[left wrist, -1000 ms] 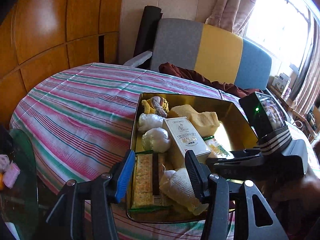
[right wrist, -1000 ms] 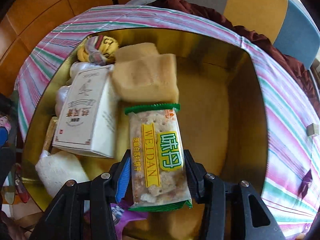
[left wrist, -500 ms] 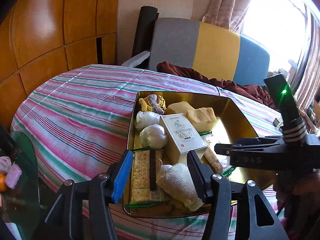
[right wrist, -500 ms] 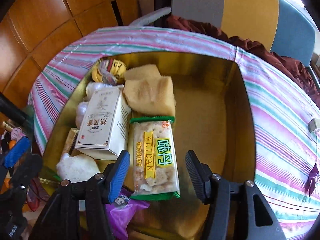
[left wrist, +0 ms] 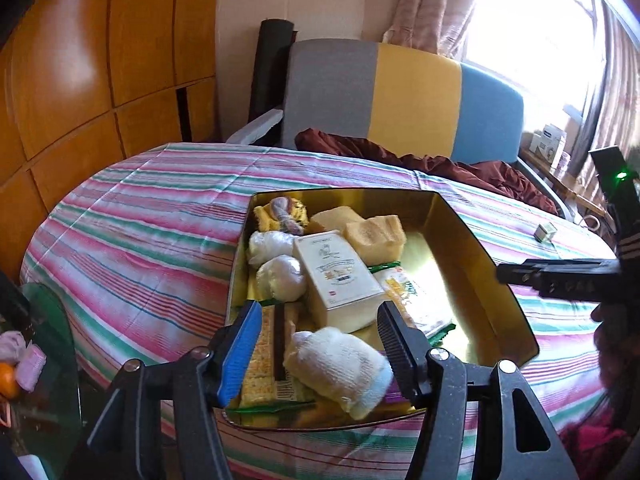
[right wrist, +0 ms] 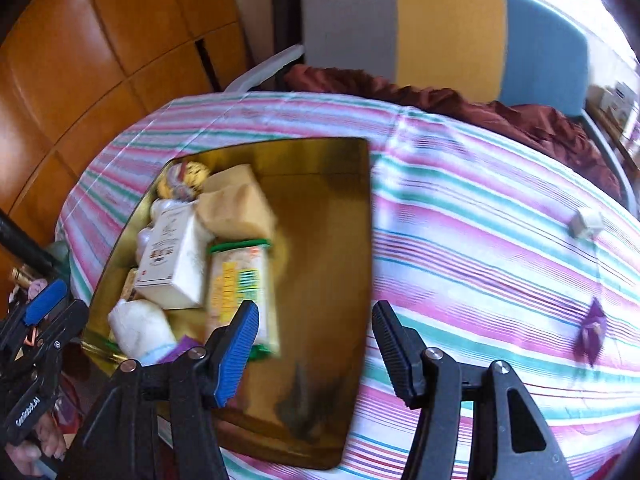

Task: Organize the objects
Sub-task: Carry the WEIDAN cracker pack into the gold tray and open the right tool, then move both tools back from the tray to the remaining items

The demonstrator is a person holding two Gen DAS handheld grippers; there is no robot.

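Observation:
A gold tin (left wrist: 472, 248) on the striped cloth holds a white box (left wrist: 340, 276), yellow sponge cakes (left wrist: 374, 232), white wrapped buns (left wrist: 280, 280), a cracker packet (left wrist: 260, 360) and a green-edged snack packet (right wrist: 240, 280). My left gripper (left wrist: 318, 312) hovers over the tin's near end, its jaws opening. A white wrapped roll (left wrist: 340, 364) lies below and between the fingers, and the pads do not touch it. My right gripper (right wrist: 315, 312) hangs open and holds nothing above the tin's bare right half. A small white cube (right wrist: 586, 222) and a purple wrapper (right wrist: 592, 328) lie on the cloth.
The round table's striped cloth (left wrist: 152, 232) falls away at the left. Behind it stands a grey, yellow and blue chair (left wrist: 400, 96) with a dark red cloth (left wrist: 460, 164). A glass side table (left wrist: 48, 344) with an orange sits at the lower left.
The right gripper let go of the green-edged packet, rose and swung right; the packet now lies in the tin. The left gripper's jaws widened a little as it drew back slightly.

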